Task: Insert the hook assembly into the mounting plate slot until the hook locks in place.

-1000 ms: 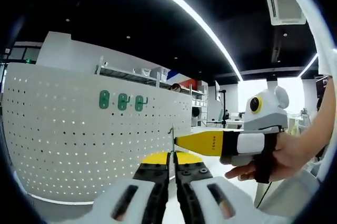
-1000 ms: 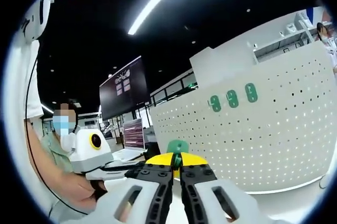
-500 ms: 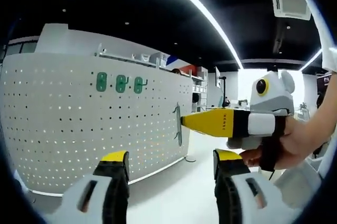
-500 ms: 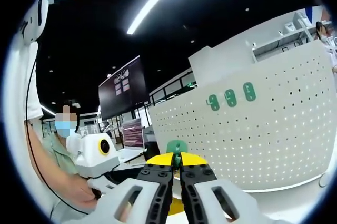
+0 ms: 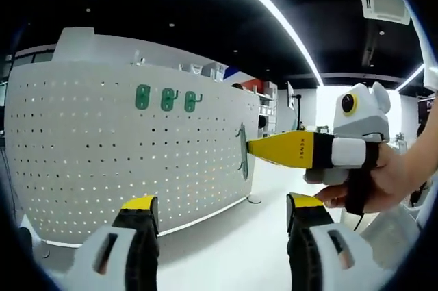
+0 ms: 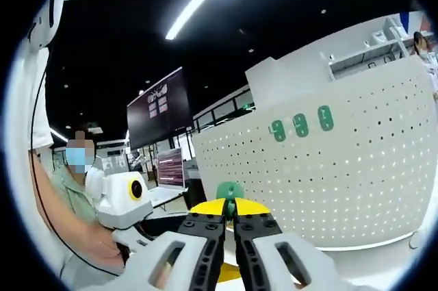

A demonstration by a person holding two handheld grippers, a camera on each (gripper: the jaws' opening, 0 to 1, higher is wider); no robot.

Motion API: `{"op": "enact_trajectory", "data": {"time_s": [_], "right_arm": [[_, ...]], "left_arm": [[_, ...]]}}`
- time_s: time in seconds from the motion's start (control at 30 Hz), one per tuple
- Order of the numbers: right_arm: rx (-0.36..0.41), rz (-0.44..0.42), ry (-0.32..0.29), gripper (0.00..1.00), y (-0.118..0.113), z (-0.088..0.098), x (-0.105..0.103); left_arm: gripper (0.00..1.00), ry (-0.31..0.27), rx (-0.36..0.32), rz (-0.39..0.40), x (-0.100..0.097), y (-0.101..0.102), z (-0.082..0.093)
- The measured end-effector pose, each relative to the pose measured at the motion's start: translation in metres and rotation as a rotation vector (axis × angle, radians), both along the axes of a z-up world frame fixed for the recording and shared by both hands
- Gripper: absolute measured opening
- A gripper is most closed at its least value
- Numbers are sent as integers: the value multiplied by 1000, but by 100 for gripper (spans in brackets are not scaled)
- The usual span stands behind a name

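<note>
A white perforated mounting plate [image 5: 116,161] stands upright, with three green hooks [image 5: 166,98] mounted in a row near its top. In the left gripper view my left gripper [image 5: 220,203] is open and holds nothing. My right gripper [image 5: 256,148] reaches in from the right on yellow jaws. It is shut on a green hook assembly [image 5: 243,152], held in the air just off the plate's right end. In the right gripper view my right gripper [image 6: 230,212] pinches that green hook assembly [image 6: 230,192], with the mounting plate [image 6: 335,181] and its three green hooks [image 6: 300,125] to the right. My left gripper's body [image 6: 123,198] shows at the lower left.
A masked person [image 6: 68,188] sits at the left of the right gripper view, under a dark wall screen [image 6: 155,116]. A shelf with boxes [image 5: 205,72] runs behind the plate's top. White tabletop [image 5: 219,250] lies below the jaws.
My left gripper, shut beside the hook a second ago, has opened wide and drawn back. The right gripper now holds the hook alone. It sits slightly further right in the left gripper view.
</note>
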State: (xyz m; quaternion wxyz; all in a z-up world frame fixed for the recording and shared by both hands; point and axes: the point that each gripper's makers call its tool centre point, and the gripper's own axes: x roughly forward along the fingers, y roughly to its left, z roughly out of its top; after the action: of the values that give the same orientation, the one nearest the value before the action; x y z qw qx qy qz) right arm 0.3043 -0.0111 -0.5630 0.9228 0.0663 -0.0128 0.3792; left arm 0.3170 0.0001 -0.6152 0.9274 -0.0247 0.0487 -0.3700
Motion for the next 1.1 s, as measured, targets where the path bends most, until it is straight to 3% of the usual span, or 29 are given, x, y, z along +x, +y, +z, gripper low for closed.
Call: {"op": "enact_trajectory", "data": {"time_s": [0.13, 0.2, 0.63, 1.1], "right_arm": [[-127, -56, -74, 1, -5, -2, 3], [-170, -56, -76, 1, -3, -6, 2], [-123, -95, -58, 1, -14, 1, 11], [-95, -161, -49, 1, -32, 14, 22]], "left_arm": [[78, 7, 4, 2, 0, 1, -2], [77, 5, 3, 8, 0, 3, -1], [76, -17, 27, 10, 0, 8, 0], [76, -37, -4, 64, -3, 34, 7]]}}
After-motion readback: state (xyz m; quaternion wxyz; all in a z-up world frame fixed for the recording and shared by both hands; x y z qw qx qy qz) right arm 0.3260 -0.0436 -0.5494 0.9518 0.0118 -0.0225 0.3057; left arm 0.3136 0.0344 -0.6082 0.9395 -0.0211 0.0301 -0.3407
